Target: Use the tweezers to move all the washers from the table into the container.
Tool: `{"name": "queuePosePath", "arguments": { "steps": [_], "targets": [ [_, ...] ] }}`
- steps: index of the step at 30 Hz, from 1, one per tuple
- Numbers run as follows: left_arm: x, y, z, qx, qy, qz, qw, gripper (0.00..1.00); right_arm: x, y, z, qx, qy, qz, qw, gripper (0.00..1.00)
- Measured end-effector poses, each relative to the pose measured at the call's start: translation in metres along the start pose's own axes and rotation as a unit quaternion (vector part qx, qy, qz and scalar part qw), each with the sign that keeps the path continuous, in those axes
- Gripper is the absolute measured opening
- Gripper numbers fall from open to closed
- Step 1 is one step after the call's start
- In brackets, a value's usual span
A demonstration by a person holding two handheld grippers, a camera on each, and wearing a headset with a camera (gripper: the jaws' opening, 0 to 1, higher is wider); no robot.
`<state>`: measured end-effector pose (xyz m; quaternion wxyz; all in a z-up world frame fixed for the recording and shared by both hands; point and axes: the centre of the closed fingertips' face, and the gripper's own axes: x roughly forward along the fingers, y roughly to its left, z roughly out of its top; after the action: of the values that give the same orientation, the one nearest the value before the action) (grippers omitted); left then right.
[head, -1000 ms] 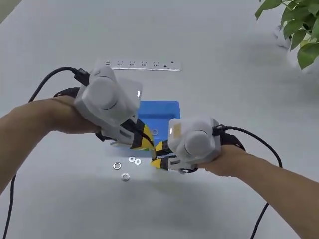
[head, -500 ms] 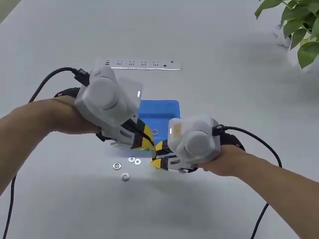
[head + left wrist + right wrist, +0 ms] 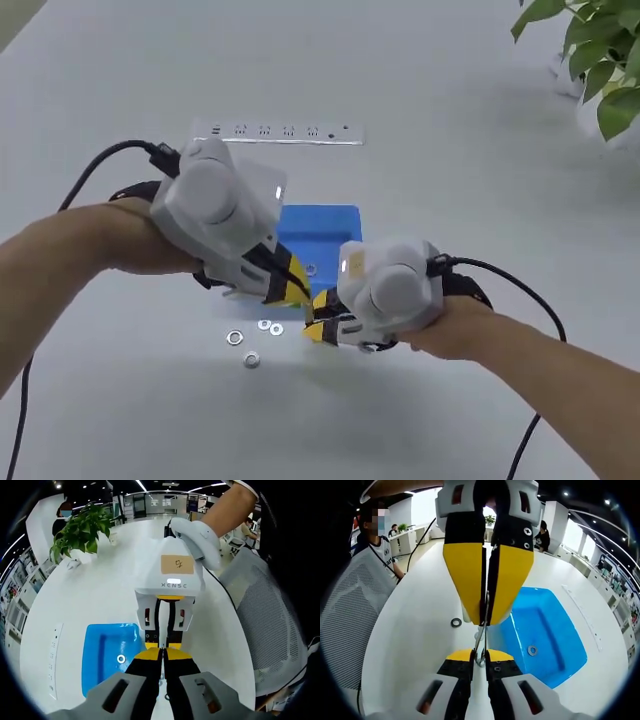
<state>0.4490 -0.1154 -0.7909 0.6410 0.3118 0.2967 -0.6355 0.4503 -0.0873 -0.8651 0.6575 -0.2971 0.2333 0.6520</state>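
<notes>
Counter [image 3: 450, 150] – white, bare around the work. Blue container [image 3: 330, 225] sits just beyond both tool tips, one washer [image 3: 532, 650] inside. Left tool [image 3: 161, 652] and right tool [image 3: 479, 656] meet tip to tip, each narrowed onto the tweezers [image 3: 482, 630] – four loose washers [image 3: 234, 338] lie beside the right tool's tip.

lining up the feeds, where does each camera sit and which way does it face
Head view: on the person's head, looking forward and down at the left gripper, right gripper, both forearms, the container.
Left gripper view: on the left gripper, looking along its jaws at the right gripper.
Right gripper view: on the right gripper, facing the left gripper, tweezers between them.
Shared: both gripper views show the container and the washer in it.
</notes>
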Motion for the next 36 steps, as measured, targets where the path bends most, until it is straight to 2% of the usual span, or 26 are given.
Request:
{"name": "queuePosePath", "arguments": {
  "steps": [24, 36],
  "targets": [
    [-0.001, -0.003, 0.001, 0.000, 0.004, -0.001, 1.0000, 0.05, -0.001, 0.002, 0.000, 0.001, 0.003, 0.001, 1.0000, 0.10],
    [-0.010, -0.005, 0.005, 0.002, 0.005, 0.004, 1.0000, 0.05, -0.006, 0.002, 0.009, -0.004, 0.002, -0.002, 1.0000, 0.10]
  ]
}}
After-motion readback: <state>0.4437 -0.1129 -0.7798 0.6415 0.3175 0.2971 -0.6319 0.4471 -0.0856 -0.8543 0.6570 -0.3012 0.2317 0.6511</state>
